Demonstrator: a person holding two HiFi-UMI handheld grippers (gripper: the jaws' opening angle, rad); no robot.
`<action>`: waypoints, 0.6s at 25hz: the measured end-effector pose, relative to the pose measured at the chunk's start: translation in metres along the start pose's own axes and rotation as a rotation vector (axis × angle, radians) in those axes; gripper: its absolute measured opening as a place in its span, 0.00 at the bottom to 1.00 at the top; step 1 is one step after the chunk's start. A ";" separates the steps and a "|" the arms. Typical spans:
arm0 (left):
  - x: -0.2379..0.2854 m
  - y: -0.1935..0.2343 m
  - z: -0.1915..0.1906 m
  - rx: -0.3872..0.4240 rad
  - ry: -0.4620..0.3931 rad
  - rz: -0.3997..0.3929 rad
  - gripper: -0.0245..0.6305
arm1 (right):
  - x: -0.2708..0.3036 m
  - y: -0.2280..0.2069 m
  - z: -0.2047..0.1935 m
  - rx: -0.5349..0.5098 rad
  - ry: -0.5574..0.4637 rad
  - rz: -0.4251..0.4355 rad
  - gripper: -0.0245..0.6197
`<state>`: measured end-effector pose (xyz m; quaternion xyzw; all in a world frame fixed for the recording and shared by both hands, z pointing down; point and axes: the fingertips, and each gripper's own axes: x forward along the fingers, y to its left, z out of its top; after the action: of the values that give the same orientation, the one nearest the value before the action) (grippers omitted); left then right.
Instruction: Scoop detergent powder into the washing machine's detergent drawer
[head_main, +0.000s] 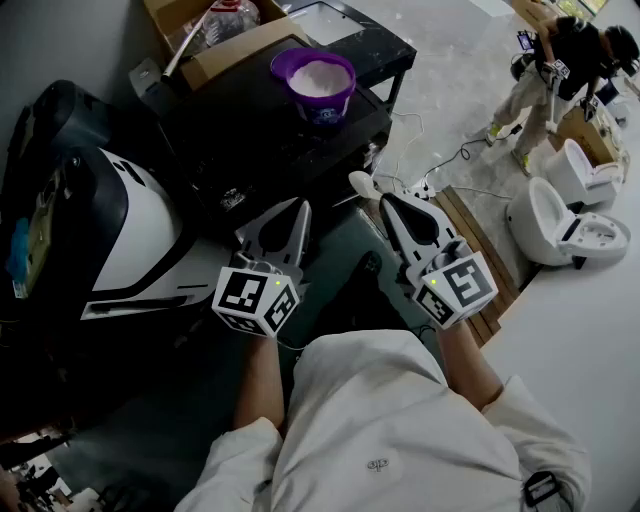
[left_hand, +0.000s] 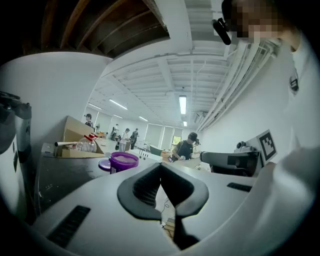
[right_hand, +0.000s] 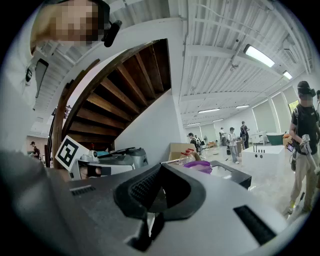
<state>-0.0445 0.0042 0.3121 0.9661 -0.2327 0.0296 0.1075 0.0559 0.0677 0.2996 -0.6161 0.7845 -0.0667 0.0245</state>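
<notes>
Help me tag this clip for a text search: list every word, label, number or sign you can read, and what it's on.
No text can be read.
Tub label: too blurred.
Table sticker: too small.
Shirt logo: too small.
Left cube and right cube: square markers only, no letters.

Cardboard box (head_main: 235, 45) at 11 o'clock, at the far end of the black cart (head_main: 270, 150), with a clear plastic bottle (head_main: 228, 18) lying in it. White toilet (head_main: 560, 228) at 3 o'clock, second toilet (head_main: 585, 172) just beyond. Wooden boards (head_main: 482, 240) beside them. Person (head_main: 560, 55) standing at 1 o'clock. White cable (head_main: 440, 165) loose on the floor.
</notes>
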 end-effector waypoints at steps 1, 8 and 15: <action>-0.001 0.000 0.000 0.000 -0.001 0.001 0.07 | 0.000 0.000 0.000 -0.006 0.000 0.000 0.05; -0.010 0.003 0.003 0.010 -0.004 0.009 0.07 | 0.003 0.003 0.004 -0.015 -0.013 -0.011 0.05; -0.023 0.000 0.003 0.018 -0.014 0.007 0.07 | 0.000 0.012 0.005 0.016 -0.038 -0.011 0.05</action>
<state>-0.0653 0.0135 0.3072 0.9664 -0.2365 0.0254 0.0971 0.0446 0.0703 0.2934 -0.6212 0.7800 -0.0615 0.0440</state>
